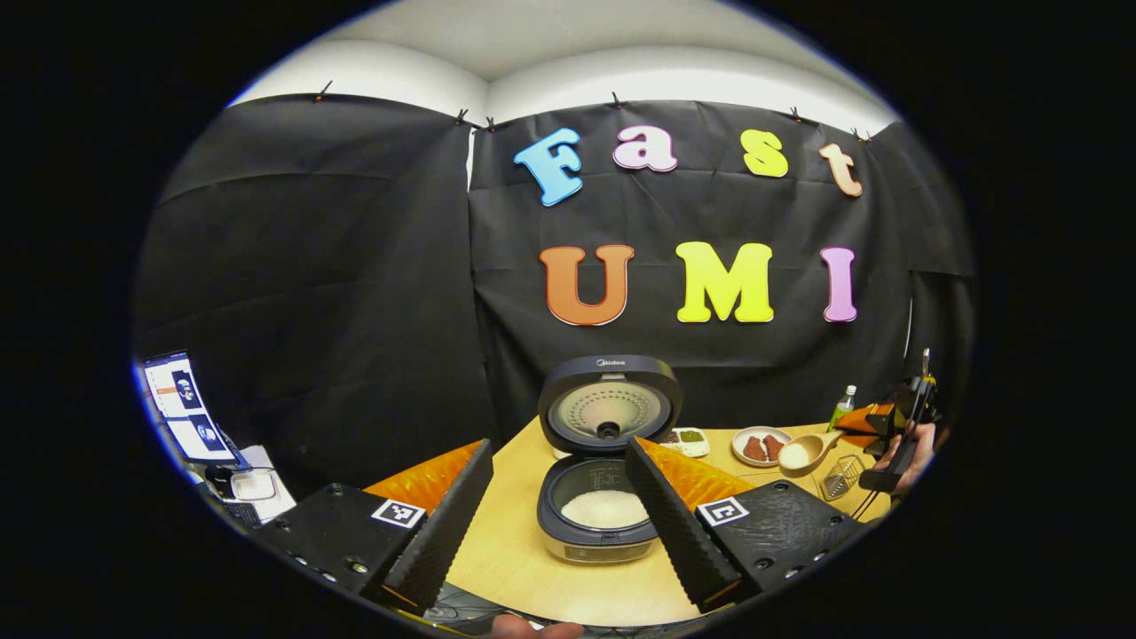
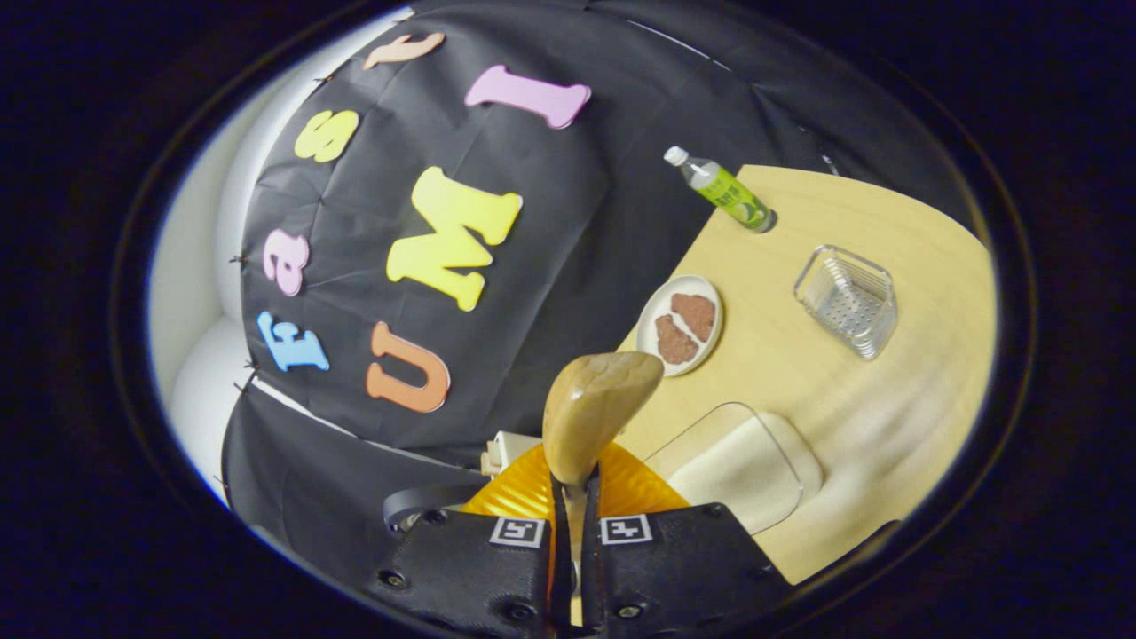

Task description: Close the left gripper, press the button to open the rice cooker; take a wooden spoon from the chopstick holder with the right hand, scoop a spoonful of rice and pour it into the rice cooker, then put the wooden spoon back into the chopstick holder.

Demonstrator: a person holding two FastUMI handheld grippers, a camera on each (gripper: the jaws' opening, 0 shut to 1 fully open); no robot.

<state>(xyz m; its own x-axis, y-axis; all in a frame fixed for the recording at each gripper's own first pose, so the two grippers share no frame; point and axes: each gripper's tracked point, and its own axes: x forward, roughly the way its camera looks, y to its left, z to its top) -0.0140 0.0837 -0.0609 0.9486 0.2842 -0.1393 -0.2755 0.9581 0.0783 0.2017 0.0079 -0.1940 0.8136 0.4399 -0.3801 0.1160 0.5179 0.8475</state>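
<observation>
Left gripper view: the left gripper [image 1: 555, 497] hangs low over the desk [image 1: 506, 550] with its fingers [image 1: 444, 515] spread wide, holding nothing. Between them sits the rice cooker [image 1: 596, 515], lid [image 1: 610, 404] up and a bed of white rice in the pot — the button step looks done. Off to the right a hand [image 1: 919, 448] holds the right gripper [image 1: 874, 430], and the wooden spoon [image 1: 803, 451] juts from it toward the cooker, bowl heaped with rice; a plate [image 1: 761, 445] and a wire chopstick holder [image 1: 841, 477] lie below it. Right gripper view: the right gripper [image 2: 572, 506] is clamped on the wooden spoon [image 2: 593, 408] at the handle, both fingers pressing, the bowl's underside turned to the camera. Beyond it on the desk [image 2: 887, 390] lie a clear tray of rice [image 2: 737, 466], the plate [image 2: 681, 324], the chopstick holder [image 2: 848, 300] and a bottle [image 2: 723, 189]. Judgement: the spoon is light, stiff and smooth, so a grip on the handle, well back from the bowl, seems right, though a firm hold is wanted or it may twist. The loose grains will spill at any tilt — level carry, then tip over the pot.
</observation>
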